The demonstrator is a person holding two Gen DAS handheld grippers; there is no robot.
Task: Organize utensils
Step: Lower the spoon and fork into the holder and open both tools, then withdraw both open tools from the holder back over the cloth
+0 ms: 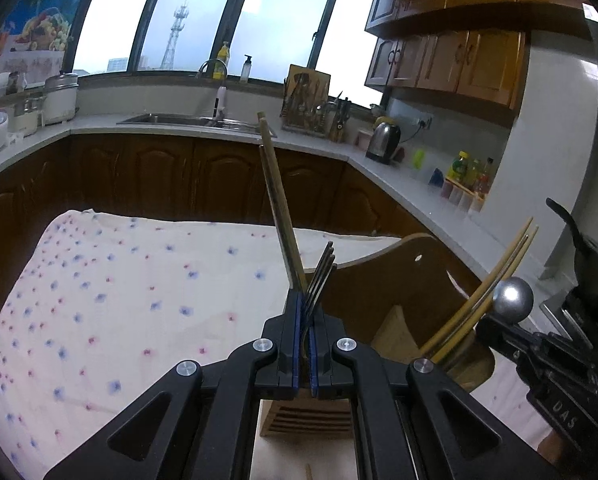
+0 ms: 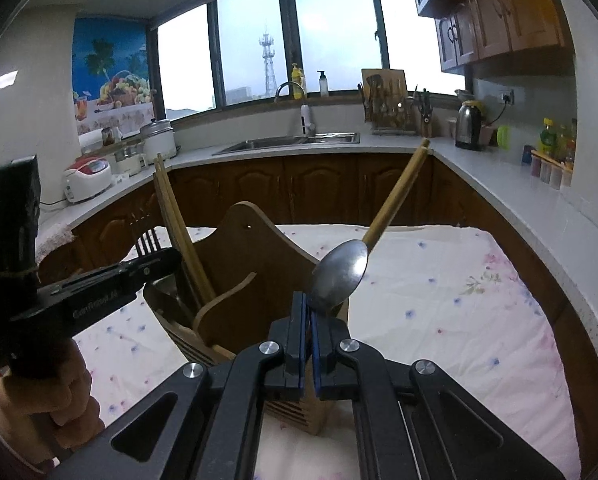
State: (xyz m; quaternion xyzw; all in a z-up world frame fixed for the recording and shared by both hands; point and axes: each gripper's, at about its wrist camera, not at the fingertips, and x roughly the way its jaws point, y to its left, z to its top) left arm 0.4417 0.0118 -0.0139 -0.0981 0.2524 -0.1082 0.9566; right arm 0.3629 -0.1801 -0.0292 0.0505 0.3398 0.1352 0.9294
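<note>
My left gripper (image 1: 306, 312) is shut on a metal fork (image 1: 319, 276), tines up, with a pair of wooden chopsticks (image 1: 277, 204) standing right beside it, over the wooden utensil holder (image 1: 395, 280). My right gripper (image 2: 308, 308) is shut on a metal spoon (image 2: 341, 270), bowl up, with a wooden chopstick (image 2: 395, 196) slanting up behind it. The holder (image 2: 255, 264) stands on the table with chopsticks (image 2: 179, 220) in its left slot. The left gripper (image 2: 155, 266) with the fork shows at the holder's left side.
The table carries a white floral cloth (image 1: 119, 280). Dark wood cabinets and a grey counter (image 2: 499, 176) wrap around behind, with a sink (image 2: 291, 142), a kettle (image 2: 469, 126), a rice cooker (image 2: 87, 178) and a utensil rack (image 2: 391, 108).
</note>
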